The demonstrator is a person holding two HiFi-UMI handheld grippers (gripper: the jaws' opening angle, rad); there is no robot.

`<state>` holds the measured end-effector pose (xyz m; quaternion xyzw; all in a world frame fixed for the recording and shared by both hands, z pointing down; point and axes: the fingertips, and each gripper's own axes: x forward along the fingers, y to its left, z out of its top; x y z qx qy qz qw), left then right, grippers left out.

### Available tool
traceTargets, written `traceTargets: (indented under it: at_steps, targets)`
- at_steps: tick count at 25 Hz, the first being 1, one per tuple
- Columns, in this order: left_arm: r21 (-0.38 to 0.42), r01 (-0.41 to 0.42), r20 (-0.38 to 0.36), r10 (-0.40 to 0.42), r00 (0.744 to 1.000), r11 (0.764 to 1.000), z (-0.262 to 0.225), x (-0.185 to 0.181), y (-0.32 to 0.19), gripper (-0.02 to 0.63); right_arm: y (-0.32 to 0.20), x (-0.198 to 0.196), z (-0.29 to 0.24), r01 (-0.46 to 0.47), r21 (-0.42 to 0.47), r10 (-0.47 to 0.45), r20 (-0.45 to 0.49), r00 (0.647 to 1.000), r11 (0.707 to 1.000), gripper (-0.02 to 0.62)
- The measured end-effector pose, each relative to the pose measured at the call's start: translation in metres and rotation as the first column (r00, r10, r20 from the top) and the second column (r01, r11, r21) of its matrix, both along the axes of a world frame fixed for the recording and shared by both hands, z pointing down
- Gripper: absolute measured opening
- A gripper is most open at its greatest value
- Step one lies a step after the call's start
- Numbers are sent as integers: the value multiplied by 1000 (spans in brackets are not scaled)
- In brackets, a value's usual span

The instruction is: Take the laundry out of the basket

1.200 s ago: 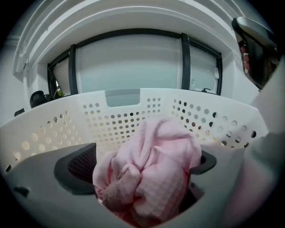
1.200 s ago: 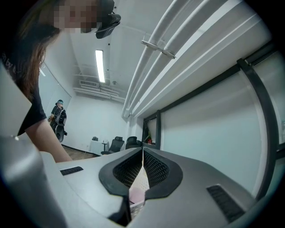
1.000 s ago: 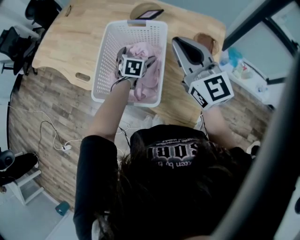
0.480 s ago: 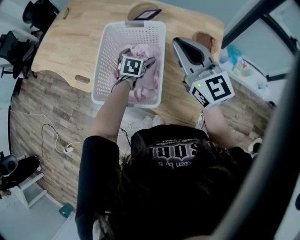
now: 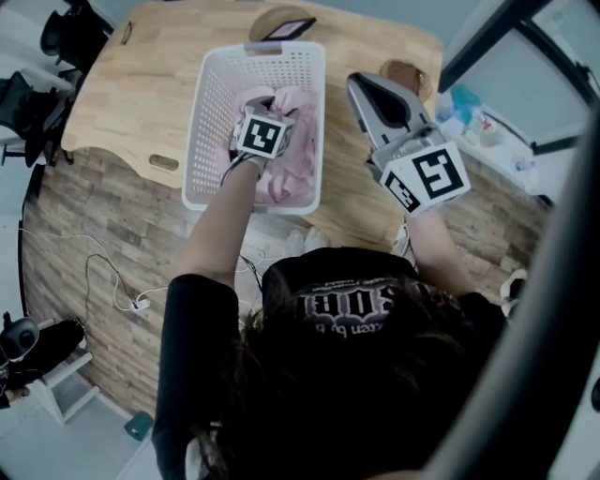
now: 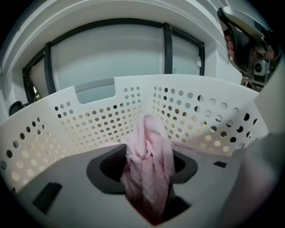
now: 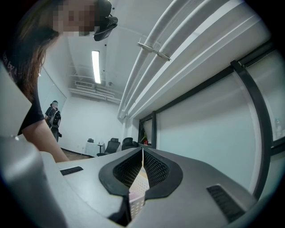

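We find the pink laundry (image 5: pixel 292 150) lying inside the white perforated basket (image 5: pixel 202 122), heaped toward the side nearer the right hand-held gripper (image 5: pixel 364 86). The basket's other half, away from that tool, shows a bare bottom.

The left hand-held gripper (image 5: pixel 262 120) is lowered into the basket, directly over the heap. In the left gripper view, a bunched fold of the pink laundry (image 6: pixel 149 178) stands upright between the jaws of this hand-held gripper (image 6: pixel 147 165). Its jaws are closing, with the pads pressing on the cloth from both sides. The basket wall (image 6: pixel 89 120) curves round ahead of the jaws and to both sides of them.

The right hand-held gripper is held outside the basket, just beside its long wall and above the wooden counter (image 5: pixel 141 84). In the right gripper view, the jaws of this hand-held gripper (image 7: pixel 142 153) meet at the tips with nothing between them.

The basket stands on the counter. Beyond it, ahead of the left hand-held gripper, a dark flat device (image 5: pixel 291 27) lies at the counter's far edge.
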<state>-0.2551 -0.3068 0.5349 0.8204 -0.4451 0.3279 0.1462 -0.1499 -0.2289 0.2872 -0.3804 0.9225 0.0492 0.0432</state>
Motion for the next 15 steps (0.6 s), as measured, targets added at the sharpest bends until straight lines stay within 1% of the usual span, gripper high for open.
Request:
traceTargets:
  at_steps: [3,6,12,15]
  targets:
    - [12,-48,20,48,999,999,-3,4,2,177,1,1,0,-5,1,5,2,1000,1000,31]
    - [17,-75,22,74,997,997,-8,8,6,140,2,2,-1,-8,2,8,-1,1000,1000,31]
    - [17,-68,-12,68,998,998,-16,4,6,120,2,3,-2,-12,3,12,-6,1000,1000,31]
    - [32,-57,-11,57,998,998,-20,2,7,114,2,3,0,-13,2,13,-15,1000,1000,31]
